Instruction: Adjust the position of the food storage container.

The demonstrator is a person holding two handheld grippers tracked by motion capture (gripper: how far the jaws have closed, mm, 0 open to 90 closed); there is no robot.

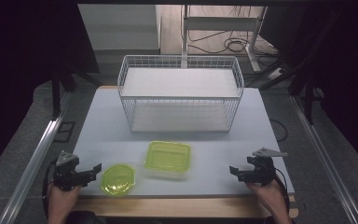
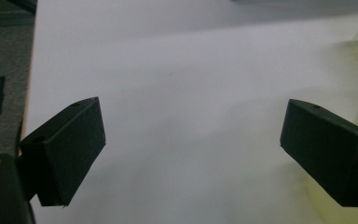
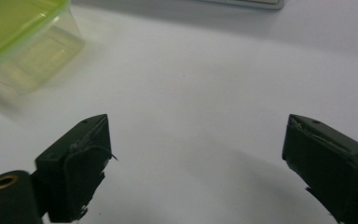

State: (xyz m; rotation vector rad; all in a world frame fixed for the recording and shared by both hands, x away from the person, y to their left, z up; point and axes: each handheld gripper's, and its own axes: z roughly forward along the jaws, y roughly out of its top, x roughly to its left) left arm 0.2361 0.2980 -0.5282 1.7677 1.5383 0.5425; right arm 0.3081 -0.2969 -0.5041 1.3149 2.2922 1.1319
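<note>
White bench (image 1: pixel 214 154) before us: our left tongs (image 1: pixel 94 169) spread, empty, just beside the round yellow-green tub (image 1: pixel 118 178); right tongs (image 1: pixel 234 171) spread, well apart from the square lidded tub (image 1: pixel 168 156). Both look light, thin, slippery plastic; we'd pinch the rims

I am holding my left gripper (image 1: pixel 94 169) and right gripper (image 1: pixel 233 171) low, both jaws wide apart.

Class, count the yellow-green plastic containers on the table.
2: a round container near the front edge by the left gripper, and a rectangular container just right of it, before the wire basket.
</note>
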